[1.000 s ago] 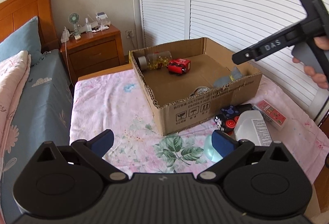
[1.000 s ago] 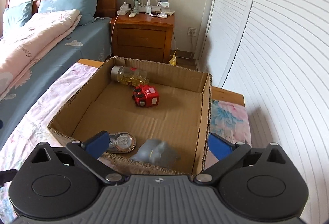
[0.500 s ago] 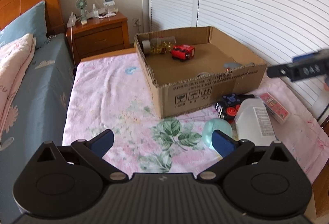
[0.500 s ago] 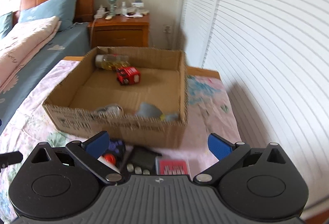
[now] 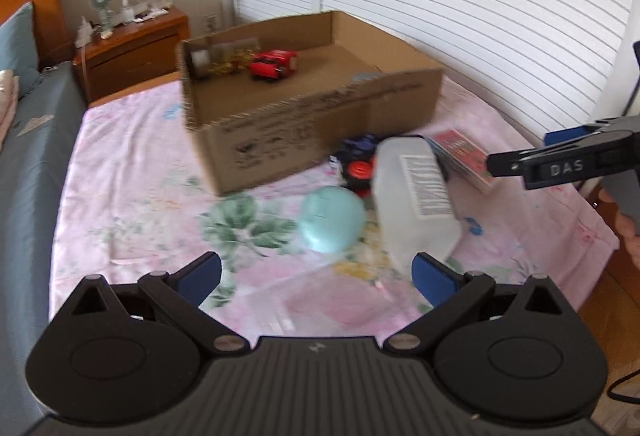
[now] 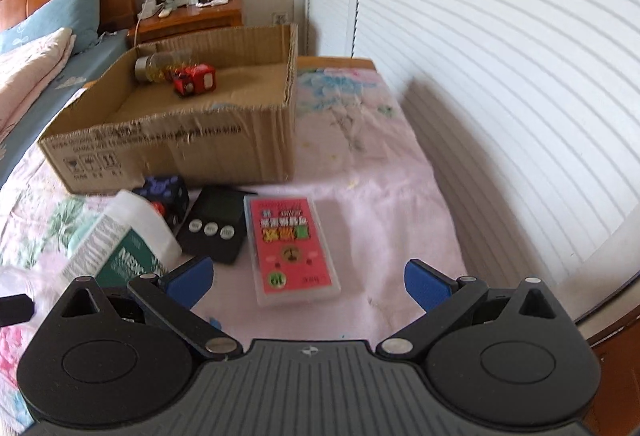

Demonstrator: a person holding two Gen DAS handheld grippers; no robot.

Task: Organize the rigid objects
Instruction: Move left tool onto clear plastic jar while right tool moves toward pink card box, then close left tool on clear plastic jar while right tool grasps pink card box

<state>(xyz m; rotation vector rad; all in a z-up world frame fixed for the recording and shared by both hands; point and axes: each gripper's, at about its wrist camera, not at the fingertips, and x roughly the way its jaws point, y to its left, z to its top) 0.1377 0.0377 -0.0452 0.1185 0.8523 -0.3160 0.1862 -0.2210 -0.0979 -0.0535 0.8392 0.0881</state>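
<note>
The box [image 6: 172, 139] holds a jar [image 6: 160, 65] and red toy [image 6: 196, 79], so sorting is partly done. Ahead of the right gripper [image 6: 306, 276], jaws open and empty: card case [image 6: 292, 244], scale [image 6: 216, 228], bottle [image 6: 120, 240]. The left gripper [image 5: 316, 276], jaws spread, faces a teal egg [image 5: 332, 218]. Floral surface [image 6: 380, 171]; bedroom, louvred doors [image 6: 500, 35].

Your cloth [image 5: 132, 171] is pink with green leaf print. Box [image 6: 176, 151]: plain brown, black markings on its front. Toy car [image 6: 196, 81] red. Egg [image 5: 332, 218] pale teal. Card pack [image 6: 290, 236] red under clear plastic. Jug [image 5: 416, 195] white, barcode label. Your finger pads [image 6: 190, 282] are blue.
</note>
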